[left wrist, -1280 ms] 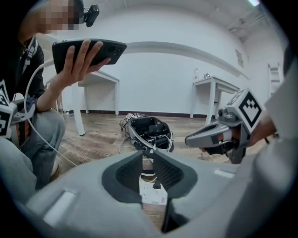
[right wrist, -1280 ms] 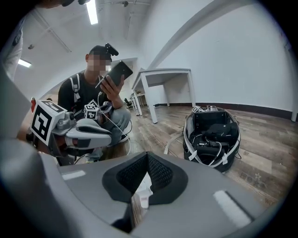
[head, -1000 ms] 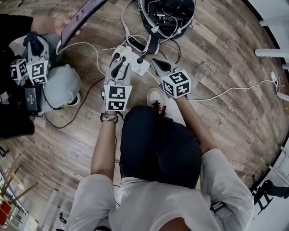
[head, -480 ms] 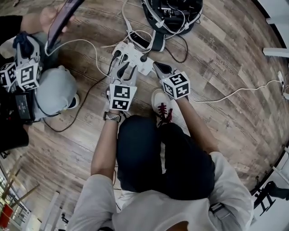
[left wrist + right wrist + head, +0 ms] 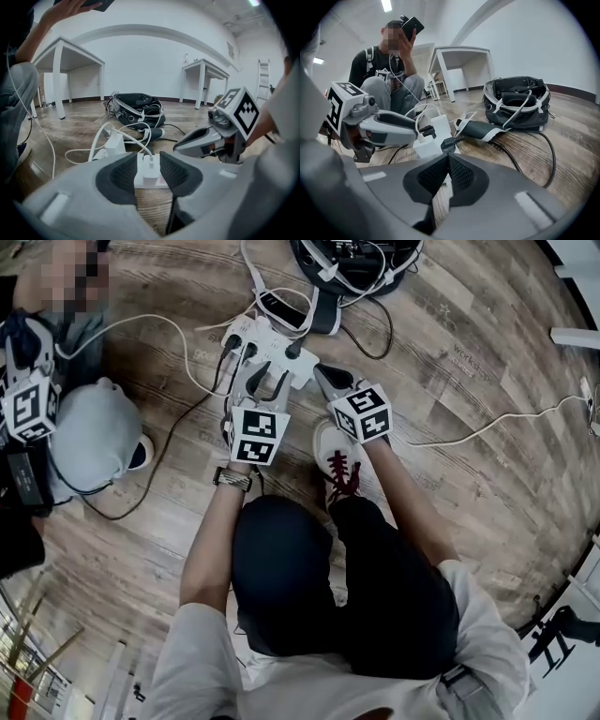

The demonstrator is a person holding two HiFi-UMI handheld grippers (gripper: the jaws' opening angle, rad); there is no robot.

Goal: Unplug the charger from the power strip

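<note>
One black bag (image 5: 516, 102) lies open on the wooden floor (image 5: 459, 362), holding dark gear and white cords. One white power strip (image 5: 270, 334) lies before it, carrying the white charger (image 5: 149, 171), a second white adapter (image 5: 440, 125) and apparently three black plugs. Left gripper (image 5: 262, 380): fingers apart, having just been opening, with the charger between them but not pressed. Right gripper (image 5: 446, 161): fingers closed on nothing, near the strip. Loose cables crowd the strip.

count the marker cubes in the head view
3: a cube on the left gripper, a cube on the right gripper, a third far left by another person; others may be hidden.
</note>
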